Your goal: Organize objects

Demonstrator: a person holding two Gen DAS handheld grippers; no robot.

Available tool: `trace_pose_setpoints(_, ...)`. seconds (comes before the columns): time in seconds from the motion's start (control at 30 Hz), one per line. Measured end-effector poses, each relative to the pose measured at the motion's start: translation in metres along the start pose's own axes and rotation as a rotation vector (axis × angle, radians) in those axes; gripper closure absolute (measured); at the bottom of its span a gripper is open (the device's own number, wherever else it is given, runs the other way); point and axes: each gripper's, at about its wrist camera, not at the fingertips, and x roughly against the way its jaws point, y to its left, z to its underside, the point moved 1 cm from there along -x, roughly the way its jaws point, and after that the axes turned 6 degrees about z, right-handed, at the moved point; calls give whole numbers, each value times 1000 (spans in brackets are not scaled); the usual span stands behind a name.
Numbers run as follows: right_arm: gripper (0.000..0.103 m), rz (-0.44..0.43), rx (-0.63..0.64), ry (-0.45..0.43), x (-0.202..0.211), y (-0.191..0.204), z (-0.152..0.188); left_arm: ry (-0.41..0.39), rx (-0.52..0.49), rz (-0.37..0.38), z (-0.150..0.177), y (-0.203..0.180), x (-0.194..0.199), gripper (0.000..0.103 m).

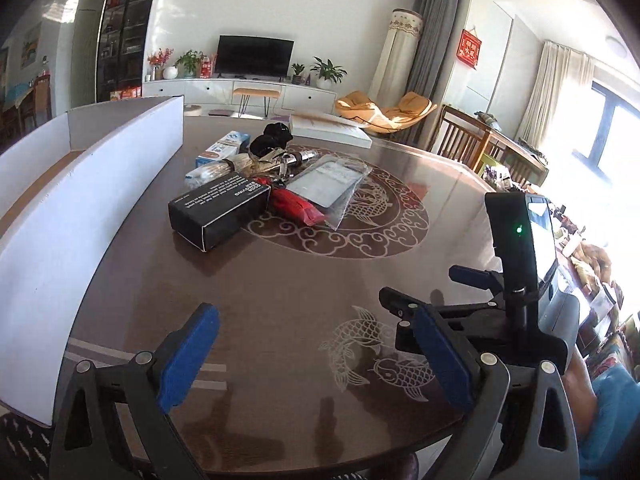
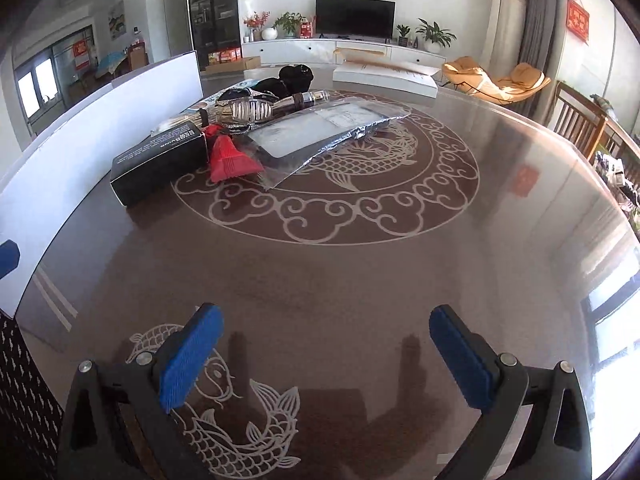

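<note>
left gripper (image 1: 316, 354) jaws apart over the table (image 1: 280, 280); black box (image 1: 218, 210) beyond.

The black box (image 1: 219, 211) hides part of the red packet (image 1: 294, 205).

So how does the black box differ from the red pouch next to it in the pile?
The black box is a rigid rectangular carton with white print on its top; the red pouch is soft, creased and unprinted as far as shows. The black box is clearly the larger of the two. It lies nearest the white bin, while the red pouch sits between it and the clear plastic sleeve. Both rest on the table, untouched.
</note>
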Motion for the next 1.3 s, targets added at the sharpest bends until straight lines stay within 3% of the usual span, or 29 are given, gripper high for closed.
trace_pose_setpoints(0.2,0,-9,16,52,-25,8,-15,74,-19,-112,15,21,-29,4)
trace_pose_setpoints(0.33,0,-6,-8,65,-38,5,-29,92,48,-106,16,34,-34,4)
trace_pose_setpoints(0.5,0,-24,20,71,-54,3,-47,93,63,-132,17,39,-31,4)
trace_pose_setpoints(0.73,0,-28,27,69,-54,4,-47,96,97,-129,15,45,-29,4)
trace_pose_setpoints(1.3,0,-27,25,69,-55,4,-48,85,76,-141,15,43,-25,4)
